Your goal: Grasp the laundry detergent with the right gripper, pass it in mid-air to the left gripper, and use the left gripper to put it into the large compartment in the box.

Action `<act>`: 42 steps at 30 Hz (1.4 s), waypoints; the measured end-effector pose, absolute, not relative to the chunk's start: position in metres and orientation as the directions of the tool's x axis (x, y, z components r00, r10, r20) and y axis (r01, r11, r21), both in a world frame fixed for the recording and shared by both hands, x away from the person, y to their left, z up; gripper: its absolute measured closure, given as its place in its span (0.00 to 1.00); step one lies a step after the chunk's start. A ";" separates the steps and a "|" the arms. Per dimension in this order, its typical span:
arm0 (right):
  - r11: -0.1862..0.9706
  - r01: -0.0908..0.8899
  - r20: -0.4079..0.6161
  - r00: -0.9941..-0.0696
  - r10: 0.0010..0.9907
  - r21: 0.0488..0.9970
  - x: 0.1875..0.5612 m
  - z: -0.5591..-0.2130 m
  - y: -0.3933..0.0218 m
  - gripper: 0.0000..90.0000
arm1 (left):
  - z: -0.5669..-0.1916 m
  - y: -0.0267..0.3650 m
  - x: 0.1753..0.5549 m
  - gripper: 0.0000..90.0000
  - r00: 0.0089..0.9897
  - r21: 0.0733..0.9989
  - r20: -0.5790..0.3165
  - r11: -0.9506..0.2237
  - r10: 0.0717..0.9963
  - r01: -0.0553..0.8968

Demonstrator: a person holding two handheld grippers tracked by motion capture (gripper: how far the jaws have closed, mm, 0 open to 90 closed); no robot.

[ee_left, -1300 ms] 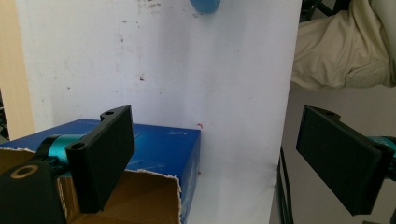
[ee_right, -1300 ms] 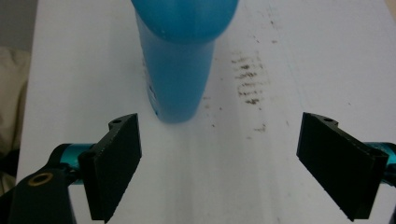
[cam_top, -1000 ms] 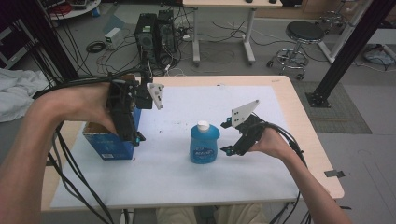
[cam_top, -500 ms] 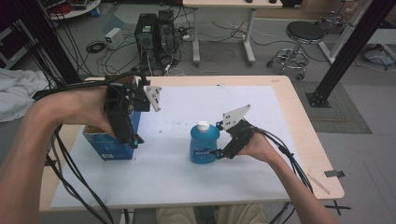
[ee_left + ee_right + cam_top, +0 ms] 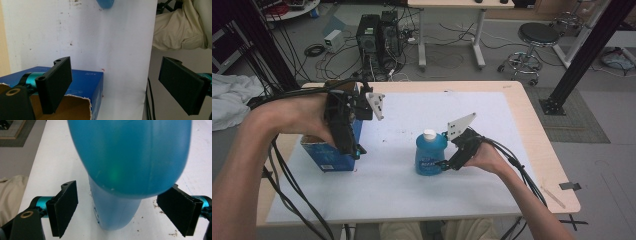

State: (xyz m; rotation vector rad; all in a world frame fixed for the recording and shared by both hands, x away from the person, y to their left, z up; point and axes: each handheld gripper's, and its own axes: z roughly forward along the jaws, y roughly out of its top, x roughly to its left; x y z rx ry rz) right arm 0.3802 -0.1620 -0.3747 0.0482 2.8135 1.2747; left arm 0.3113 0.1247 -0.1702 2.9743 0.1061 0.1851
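A blue bottle (image 5: pixel 430 156) with a white cap (image 5: pixel 429 134) stands upright in the middle of the white mat (image 5: pixel 402 192). My right gripper (image 5: pixel 446 164) reaches it from the right, low on its body. In the right gripper view the bottle (image 5: pixel 130 157) sits between the two jaws of that gripper (image 5: pixel 125 212); they have just been closing, and a gap still shows at the left pad. My left gripper (image 5: pixel 352 149) hangs open over a blue cardboard box (image 5: pixel 328 159) at the mat's left. One of its jaws is above the box's torn open top (image 5: pixel 75 107).
The wooden table (image 5: pixel 539 135) carries the mat. Cables trail from both grippers over the front edge. On the floor behind the table stand computer towers (image 5: pixel 377 35), a stool (image 5: pixel 537 37) and a second desk. The person's lap (image 5: pixel 180 27) lies past the near edge.
My right gripper has moved left and down to the bottle, so that its jaws now stand on either side of it. The left gripper and the box have stayed put.
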 end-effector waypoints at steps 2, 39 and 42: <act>0.662 0.020 -0.017 -0.999 0.050 0.749 0.381 -0.374 -0.161 0.18 | -0.171 0.125 0.311 0.13 0.990 0.161 0.117 -0.985 0.081 0.061; 0.612 0.039 0.050 -0.999 -0.001 0.790 0.386 -0.387 -0.150 0.36 | -0.181 0.135 0.310 0.13 0.990 0.177 0.102 -0.981 0.102 0.083; 0.605 0.048 0.060 -0.998 0.000 0.795 0.387 -0.388 -0.150 0.37 | -0.181 0.135 0.310 0.13 0.990 0.177 0.103 -0.981 0.101 0.082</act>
